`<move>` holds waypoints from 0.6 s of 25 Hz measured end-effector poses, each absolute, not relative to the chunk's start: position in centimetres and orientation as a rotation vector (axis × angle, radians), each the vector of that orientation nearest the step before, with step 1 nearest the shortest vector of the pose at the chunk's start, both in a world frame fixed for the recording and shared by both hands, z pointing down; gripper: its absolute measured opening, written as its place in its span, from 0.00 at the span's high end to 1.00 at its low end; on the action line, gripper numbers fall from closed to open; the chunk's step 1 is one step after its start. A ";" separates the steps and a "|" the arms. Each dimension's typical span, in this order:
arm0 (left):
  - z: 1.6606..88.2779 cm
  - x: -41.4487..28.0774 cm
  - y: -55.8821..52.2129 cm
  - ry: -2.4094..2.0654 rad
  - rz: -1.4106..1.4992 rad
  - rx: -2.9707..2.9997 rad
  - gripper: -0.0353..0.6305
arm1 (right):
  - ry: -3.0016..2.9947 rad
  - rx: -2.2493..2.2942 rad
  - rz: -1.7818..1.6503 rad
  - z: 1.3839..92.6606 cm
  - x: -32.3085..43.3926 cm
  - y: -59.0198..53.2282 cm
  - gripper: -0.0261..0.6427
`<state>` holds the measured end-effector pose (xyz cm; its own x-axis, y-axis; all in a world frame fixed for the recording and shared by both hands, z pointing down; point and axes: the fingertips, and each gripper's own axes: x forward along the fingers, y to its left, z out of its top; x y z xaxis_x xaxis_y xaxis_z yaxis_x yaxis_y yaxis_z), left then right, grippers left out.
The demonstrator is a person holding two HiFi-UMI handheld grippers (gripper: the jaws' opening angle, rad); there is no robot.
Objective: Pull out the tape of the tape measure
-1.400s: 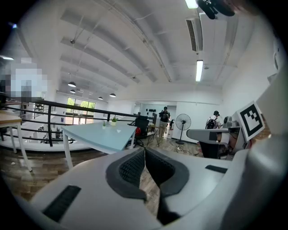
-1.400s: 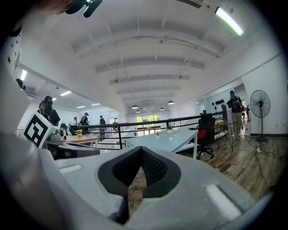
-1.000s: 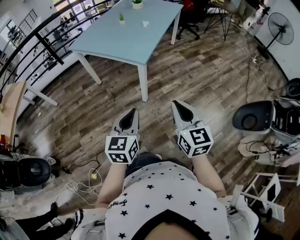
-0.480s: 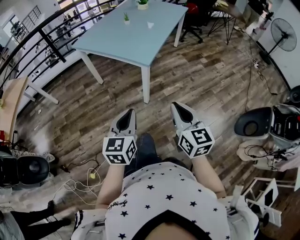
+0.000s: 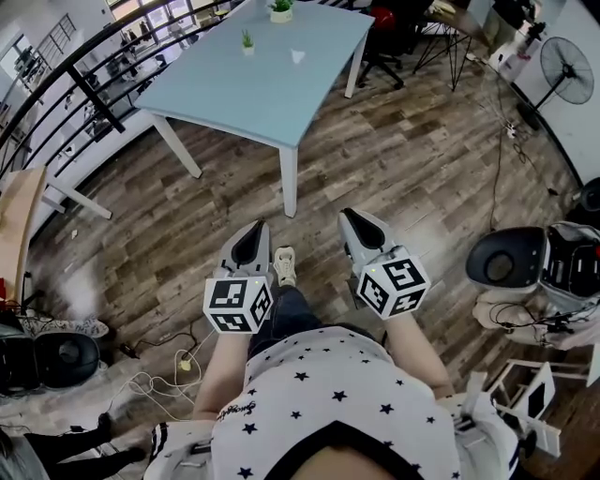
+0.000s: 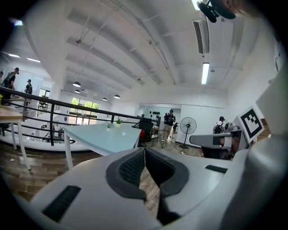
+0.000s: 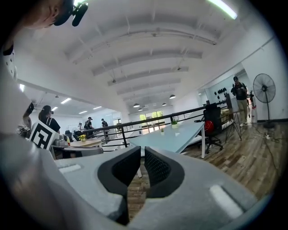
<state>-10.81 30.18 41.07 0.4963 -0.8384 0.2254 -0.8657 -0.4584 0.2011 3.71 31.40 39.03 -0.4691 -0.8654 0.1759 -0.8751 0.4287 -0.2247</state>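
No tape measure shows in any view. My left gripper (image 5: pixel 255 228) (image 6: pixel 144 151) is held level in front of my body, its jaws shut with nothing between them. Beside it, my right gripper (image 5: pixel 353 217) (image 7: pixel 142 151) points the same way; its jaws have just been opening and stand a narrow slit apart, with nothing in the gap. Both point at a light blue table (image 5: pixel 272 89) (image 6: pixel 101 134) (image 7: pixel 173 134) a short way ahead. On the table's far end stand two small potted plants (image 5: pixel 280 8) (image 5: pixel 247 40) and a small white object (image 5: pixel 297 56).
The table's near white leg (image 5: pixel 289 178) stands just ahead of my shoe (image 5: pixel 284 265). A black railing (image 5: pixel 98 89) runs along the left. Cables (image 5: pixel 159 375) and black equipment (image 5: pixel 56 356) lie at lower left. A fan (image 5: pixel 562 54) and grey machines (image 5: pixel 511 253) stand at right. People stand in the background.
The table has drawn nearer in the head view as I step forward, and my shoe now shows between the grippers. Both grippers keep their pose in front of me.
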 end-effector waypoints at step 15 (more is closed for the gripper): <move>40.1 -11.0 10.9 -1.392 0.145 2.468 0.94 | -2.605 1.595 0.399 38.1 3.0 12.8 0.93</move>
<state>-11.01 10.90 40.14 0.5249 -0.8185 0.2335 -0.8490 -0.4841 0.2118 2.99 12.82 38.08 -0.4626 -0.8669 0.1858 -0.8827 0.4309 -0.1875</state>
